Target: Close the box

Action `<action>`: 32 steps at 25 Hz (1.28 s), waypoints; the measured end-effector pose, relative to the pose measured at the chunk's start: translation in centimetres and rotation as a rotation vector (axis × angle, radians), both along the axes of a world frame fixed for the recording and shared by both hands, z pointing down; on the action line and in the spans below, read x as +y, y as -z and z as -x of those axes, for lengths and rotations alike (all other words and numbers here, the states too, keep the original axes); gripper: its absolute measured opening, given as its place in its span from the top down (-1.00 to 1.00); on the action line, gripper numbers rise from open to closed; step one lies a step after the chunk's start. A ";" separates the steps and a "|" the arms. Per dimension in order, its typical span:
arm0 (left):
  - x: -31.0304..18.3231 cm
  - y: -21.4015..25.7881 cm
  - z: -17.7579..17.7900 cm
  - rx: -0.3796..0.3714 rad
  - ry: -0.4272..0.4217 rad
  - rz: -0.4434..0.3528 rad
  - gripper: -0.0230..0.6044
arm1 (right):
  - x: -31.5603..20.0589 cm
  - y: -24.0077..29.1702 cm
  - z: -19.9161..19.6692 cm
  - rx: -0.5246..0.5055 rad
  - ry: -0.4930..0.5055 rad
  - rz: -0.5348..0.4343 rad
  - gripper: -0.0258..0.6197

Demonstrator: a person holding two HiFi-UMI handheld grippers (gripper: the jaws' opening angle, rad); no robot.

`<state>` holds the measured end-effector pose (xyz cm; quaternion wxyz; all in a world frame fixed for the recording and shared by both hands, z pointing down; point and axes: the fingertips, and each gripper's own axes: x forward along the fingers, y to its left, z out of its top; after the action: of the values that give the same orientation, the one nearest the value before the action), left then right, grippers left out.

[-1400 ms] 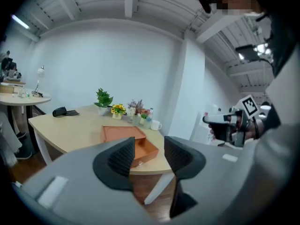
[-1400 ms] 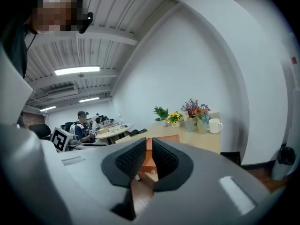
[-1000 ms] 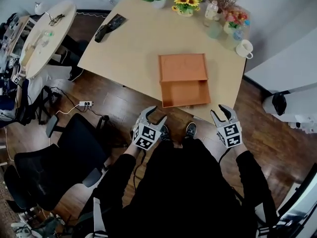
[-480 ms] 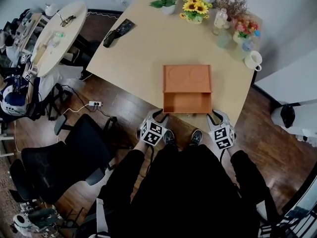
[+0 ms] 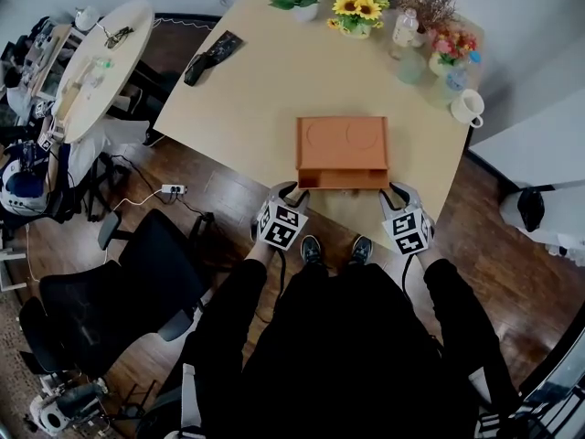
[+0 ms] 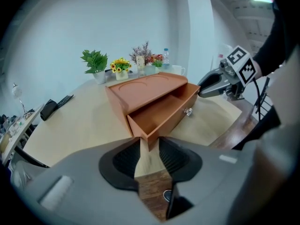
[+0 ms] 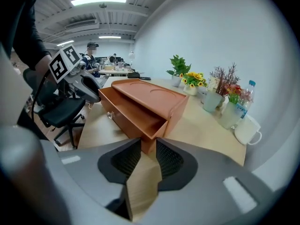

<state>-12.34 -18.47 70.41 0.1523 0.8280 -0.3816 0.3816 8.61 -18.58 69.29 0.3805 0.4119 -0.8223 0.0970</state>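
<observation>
**Table**: light wood, set at an angle across the upper half of the head view.

**Office chair**: black, at lower left of the frame, well apart from the table.

**Box**: orange-brown wood, at centre of the frame near the table's near edge. Its top has two shallow round recesses.

**Drawer**: partly out of the box's near face. In the head view it shows as a narrow strip just below the box top.

**Left gripper**: below centre and to the left, at the drawer's left front corner. Its own view shows the jaws drawn in to a narrow slot, with the pads pinching that corner.

**Right gripper**: below centre and to the right, at the drawer's right front corner. Its jaws are likewise nearly together and clamped on the corner.

**Sunflowers**: yellow, in a pot at top centre, by the table's far edge.

**Mug**: white, at upper right, close to the table edge.

**Knob**: small and clear, on the drawer front, right of centre in the left gripper view
</observation>
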 end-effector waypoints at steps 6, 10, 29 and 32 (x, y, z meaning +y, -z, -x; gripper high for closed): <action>0.0 6.0 -2.2 -0.268 -0.274 -0.283 0.18 | -0.3 4.4 2.6 0.278 0.344 -0.227 0.01; -0.7 4.8 -4.9 -0.499 -0.478 -0.293 0.08 | -0.7 3.1 5.1 0.457 0.533 -0.233 -0.10; -2.4 5.8 -0.5 -0.128 0.076 -0.055 0.47 | -4.0 4.4 0.2 0.044 -0.067 -0.071 0.37; 0.6 5.0 -2.8 0.191 0.211 0.211 0.48 | -6.5 5.2 -2.9 -0.260 -0.337 0.075 0.58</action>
<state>-9.57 -17.88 65.45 0.3131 0.7952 -0.4081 0.3211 11.53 -25.11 64.13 0.2646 0.5133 -0.7797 0.2421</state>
